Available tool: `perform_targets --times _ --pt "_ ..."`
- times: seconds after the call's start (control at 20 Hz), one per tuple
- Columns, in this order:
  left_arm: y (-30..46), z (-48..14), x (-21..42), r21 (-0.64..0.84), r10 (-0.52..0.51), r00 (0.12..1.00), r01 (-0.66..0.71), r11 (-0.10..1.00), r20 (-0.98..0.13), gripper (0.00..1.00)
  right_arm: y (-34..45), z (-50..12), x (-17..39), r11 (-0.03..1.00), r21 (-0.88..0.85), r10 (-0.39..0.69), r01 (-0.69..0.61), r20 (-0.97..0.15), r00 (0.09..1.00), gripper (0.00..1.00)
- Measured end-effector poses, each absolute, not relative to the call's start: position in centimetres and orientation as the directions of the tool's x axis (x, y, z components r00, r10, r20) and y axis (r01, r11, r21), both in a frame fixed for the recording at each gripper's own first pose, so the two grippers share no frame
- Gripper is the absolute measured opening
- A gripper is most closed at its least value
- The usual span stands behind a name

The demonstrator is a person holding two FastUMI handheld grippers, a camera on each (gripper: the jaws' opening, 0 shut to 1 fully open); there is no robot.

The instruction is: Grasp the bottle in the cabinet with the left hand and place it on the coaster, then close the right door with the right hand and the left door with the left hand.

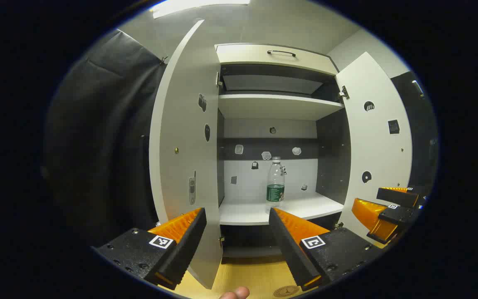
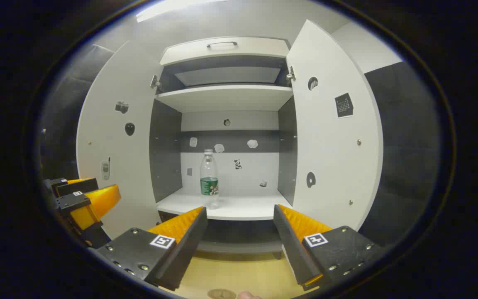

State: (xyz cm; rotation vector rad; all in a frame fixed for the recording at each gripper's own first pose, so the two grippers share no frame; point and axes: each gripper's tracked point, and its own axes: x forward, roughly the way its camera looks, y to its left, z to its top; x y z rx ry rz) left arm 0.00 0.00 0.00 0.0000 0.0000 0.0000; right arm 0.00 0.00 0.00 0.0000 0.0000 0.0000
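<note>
Clear plastic with a green label band and a pale cap, the bottle (image 1: 276, 182) stands upright on the cabinet's lower shelf (image 1: 259, 211), well behind both grippers; the label's writing is too small to read. Both white doors, left door (image 1: 183, 166) and right door (image 1: 374, 145), hang wide open. The left gripper (image 1: 237, 216) is spread, nothing between its fingers. The right gripper (image 2: 239, 216) is likewise spread and holds nothing. On the wooden counter (image 1: 243, 274), the round coaster (image 1: 285, 292) lies at the near edge.
</note>
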Motion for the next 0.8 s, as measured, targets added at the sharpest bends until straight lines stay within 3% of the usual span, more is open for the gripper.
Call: perform_targets --times 0.8 --pt "-0.4 -0.5 1.3 0.009 0.0 1.0 0.0 1.0 0.0 0.96 -0.7 0.2 1.0 1.0 0.019 -0.011 0.011 0.003 1.0 0.97"
